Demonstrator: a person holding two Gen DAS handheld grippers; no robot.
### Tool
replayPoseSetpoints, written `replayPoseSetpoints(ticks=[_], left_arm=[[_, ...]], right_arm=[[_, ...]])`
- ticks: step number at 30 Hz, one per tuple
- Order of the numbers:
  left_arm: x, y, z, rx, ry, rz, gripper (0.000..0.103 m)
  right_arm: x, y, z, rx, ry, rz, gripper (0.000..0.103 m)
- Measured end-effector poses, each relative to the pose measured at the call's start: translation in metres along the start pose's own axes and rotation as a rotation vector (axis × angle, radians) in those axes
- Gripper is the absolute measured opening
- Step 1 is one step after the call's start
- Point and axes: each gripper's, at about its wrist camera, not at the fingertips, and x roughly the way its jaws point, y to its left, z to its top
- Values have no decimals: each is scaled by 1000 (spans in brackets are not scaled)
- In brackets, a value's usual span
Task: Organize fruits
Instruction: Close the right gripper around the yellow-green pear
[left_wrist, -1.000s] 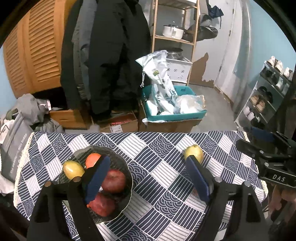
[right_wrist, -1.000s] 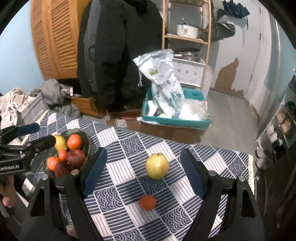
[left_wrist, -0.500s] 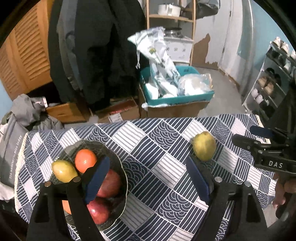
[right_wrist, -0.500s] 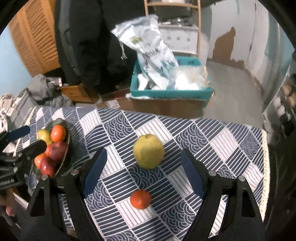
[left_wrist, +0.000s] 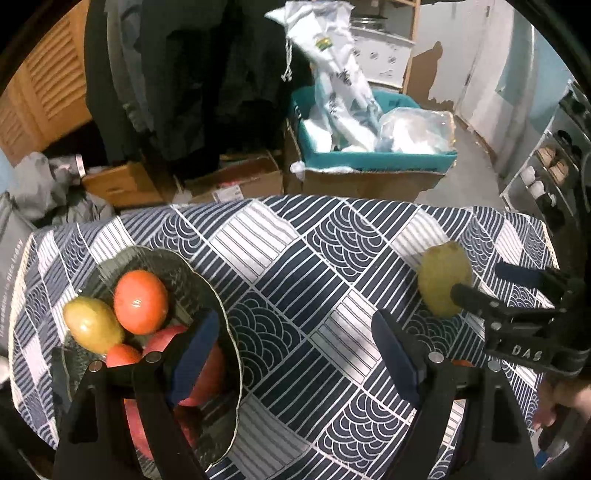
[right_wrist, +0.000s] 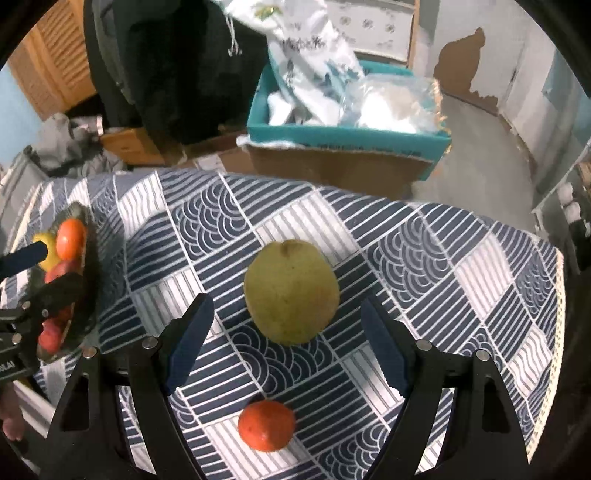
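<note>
Left wrist view first: we've got the left tongs spread wide open with nothing between the blue pads, pointing steeply down at the desk with its navy and white patterned cloth. The dark glass bowl sits under the left finger of these tongs. In the bowl we can see an orange, a yellow-green fruit touching it on the left, a smaller orange one just below those, and some red fruit partly hidden behind the finger. Well to the right of the bowl, a pear lies on the cloth, and the right tongs come in from the right edge with one dark finger tip in front of the pear. We can't tell from here if it's touching.

Right wrist view: the right tongs are also wide open and gripping nothing. The pear sits on the desk between the two fingers, a bit past the tips, with a clear gap either side. A small orange fruit lies on the cloth just on the near side of the pear, apart from it. Far left of the pear is the bowl with its fruit, and the left tongs poke in over it from the left edge. Beyond the desk, behind the pear, there's a teal box stuffed with plastic bags on the floor.
</note>
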Motion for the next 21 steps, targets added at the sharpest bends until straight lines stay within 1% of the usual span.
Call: replayPoseSetpoints(ticks=[1,6,14,18,21], left_arm=[[3,1,0,-5,5,0,86],[18,2,2,-23,32,0,86],[30,3,2,-18,53,-10,86],[32,2,2,-10,57,-6,86],[31,2,2,-23,59,-18,86]], right_arm=[[7,0,0,-4,18,-9,82],[27,-4,-2,6,52,-9,82],[45,-5,3,20,77,-3,82],[52,-5,4,21,90,-5,76],[52,-5,4,26,87,-5,75]])
